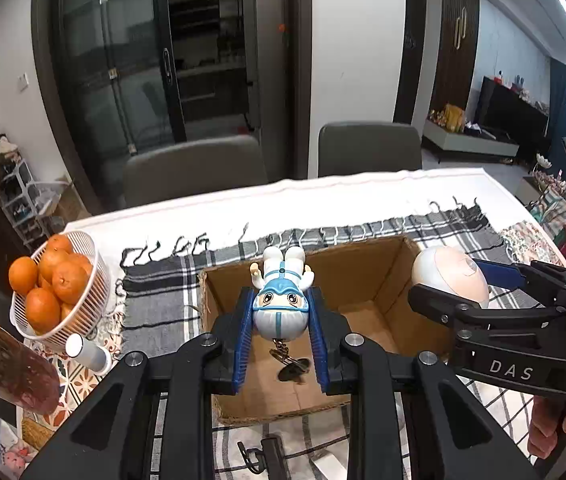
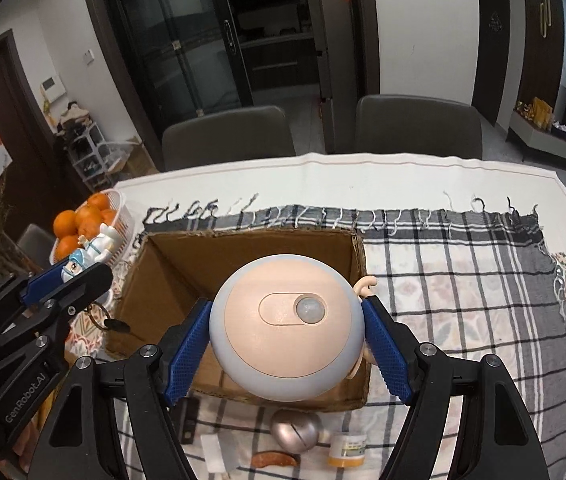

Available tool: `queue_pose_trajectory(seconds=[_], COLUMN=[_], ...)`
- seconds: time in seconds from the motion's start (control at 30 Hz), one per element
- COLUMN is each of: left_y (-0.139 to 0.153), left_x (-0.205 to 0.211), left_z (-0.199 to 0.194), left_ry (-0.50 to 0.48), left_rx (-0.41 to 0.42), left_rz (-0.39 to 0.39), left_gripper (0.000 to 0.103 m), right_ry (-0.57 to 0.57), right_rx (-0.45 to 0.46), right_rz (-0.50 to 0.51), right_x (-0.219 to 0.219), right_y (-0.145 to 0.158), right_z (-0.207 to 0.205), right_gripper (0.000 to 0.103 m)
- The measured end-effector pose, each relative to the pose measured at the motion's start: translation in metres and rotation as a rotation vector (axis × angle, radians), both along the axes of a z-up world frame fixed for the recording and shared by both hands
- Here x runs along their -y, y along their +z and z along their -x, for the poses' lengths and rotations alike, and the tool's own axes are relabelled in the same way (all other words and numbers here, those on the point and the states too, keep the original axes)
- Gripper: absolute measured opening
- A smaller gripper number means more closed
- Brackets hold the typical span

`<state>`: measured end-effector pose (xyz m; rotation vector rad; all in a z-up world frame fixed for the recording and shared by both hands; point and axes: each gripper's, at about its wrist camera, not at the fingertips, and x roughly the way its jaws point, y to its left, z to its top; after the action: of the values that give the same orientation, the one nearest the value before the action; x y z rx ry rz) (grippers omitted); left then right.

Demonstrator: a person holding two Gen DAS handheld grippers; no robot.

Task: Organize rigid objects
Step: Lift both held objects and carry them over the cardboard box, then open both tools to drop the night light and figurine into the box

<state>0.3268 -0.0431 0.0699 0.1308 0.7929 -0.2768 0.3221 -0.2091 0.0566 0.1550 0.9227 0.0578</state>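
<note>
My left gripper is shut on a small white-and-blue figurine keychain, held above the open cardboard box; its key ring dangles below. My right gripper is shut on a round white-and-peach sensor light, held over the box. In the left wrist view the right gripper and the light are at the box's right edge. In the right wrist view the left gripper and the figurine are left of the box.
A white basket of oranges and a white cylinder stand at the left. In front of the box lie a silver ball, a yellow pill bottle, an orange piece and a black object. Two chairs stand behind the table.
</note>
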Motion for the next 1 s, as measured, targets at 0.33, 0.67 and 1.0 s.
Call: queue_pose_trajectory(seconds=[0.33, 0.67, 1.0], left_y=[-0.039, -0.059, -0.038], left_x=[0.001, -0.001, -0.002], left_z=[-0.026, -0.03, -0.003], left_ry=[0.023, 0.051, 0.071], left_rx=[-0.14, -0.185, -0.094], left_rz=[-0.046, -0.085, -0.087], left_gripper=[0.026, 0.044, 0.054], right_ry=[0.025, 0.041, -0.007], right_rx=[-0.103, -0.159, -0.052], right_rz=[0.036, 0.038, 0.055], right_x=[0.0, -0.004, 0.001], right_y=[-0.027, -0.048, -0.026], right_z=[-0.025, -0.031, -0.008], right_gripper=[0.076, 0.077, 0.077])
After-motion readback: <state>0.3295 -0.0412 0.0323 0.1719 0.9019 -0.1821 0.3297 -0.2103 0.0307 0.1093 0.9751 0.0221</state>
